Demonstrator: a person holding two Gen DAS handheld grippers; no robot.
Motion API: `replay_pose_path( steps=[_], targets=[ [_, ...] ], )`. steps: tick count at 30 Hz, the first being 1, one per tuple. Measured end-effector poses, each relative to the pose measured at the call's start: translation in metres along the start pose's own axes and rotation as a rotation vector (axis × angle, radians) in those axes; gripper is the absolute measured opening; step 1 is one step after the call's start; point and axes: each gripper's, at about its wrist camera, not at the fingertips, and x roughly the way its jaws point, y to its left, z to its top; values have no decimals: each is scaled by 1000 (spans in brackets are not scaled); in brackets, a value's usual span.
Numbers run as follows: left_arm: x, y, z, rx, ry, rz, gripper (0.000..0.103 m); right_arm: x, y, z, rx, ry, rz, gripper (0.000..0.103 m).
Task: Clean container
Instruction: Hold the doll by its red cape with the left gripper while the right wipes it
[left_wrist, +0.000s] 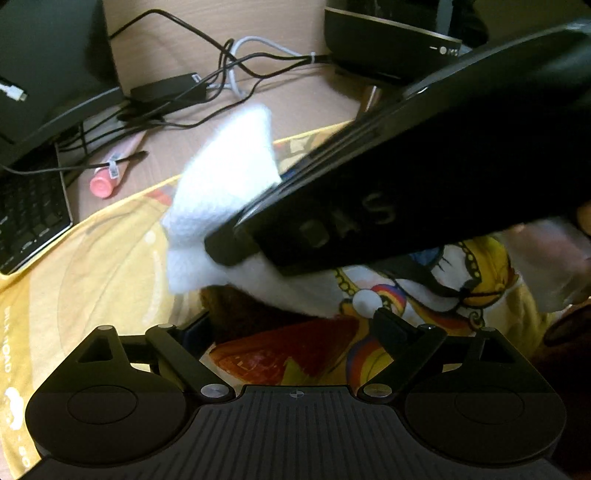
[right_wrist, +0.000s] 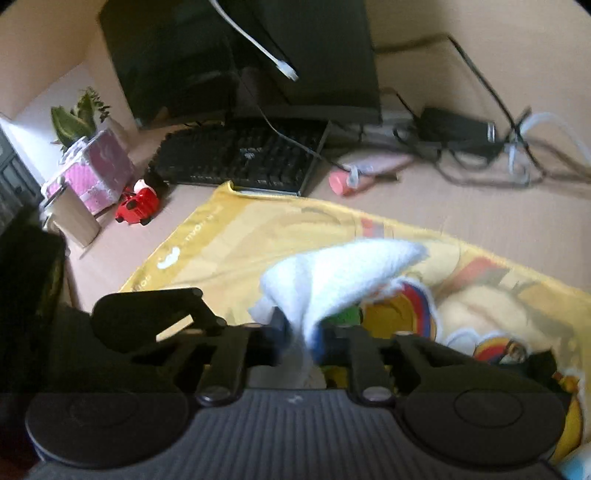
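Pinching a fluffy white cloth (right_wrist: 332, 280), the right gripper's (right_wrist: 301, 339) jaws are clamped tight above the yellow printed mat (right_wrist: 236, 236). Only the left view shows the left gripper (left_wrist: 291, 328), jaws spread wide and empty, over that mat. No container can be identified.

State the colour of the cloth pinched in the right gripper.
White; the cloth shows best in the right wrist view.

Keyboard (right_wrist: 240, 158), cables (right_wrist: 480, 155) crowd desk rear.
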Motion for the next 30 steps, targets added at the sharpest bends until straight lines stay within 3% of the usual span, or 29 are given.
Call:
replay_pose_path(
  steps=[2,4,7,12,14,26,30],
  targets=[
    [0,3,0,-17,-2,-8,94,-3,-6,5,75,4,122,10],
    [1,2,0,-17,1,-9,94,3,-11,8,125,38,170,10],
    [0,-1,0,-3,4,-4,94,13,-15,8,82,53,63,8],
    [0,-1,1,-13,4,-6,94,11,-36,14,135,26,31,9],
    [0,-1,1,-13,8,-14,94,8,-37,10,117,38,-32,10],
    [5,-15,1,42,35,-29,95,-12,-61,-24,155,91,-127,13],
    [3,-15,1,40,30,-31,96,-10,-64,-30,136,111,-211,14]
  ],
)
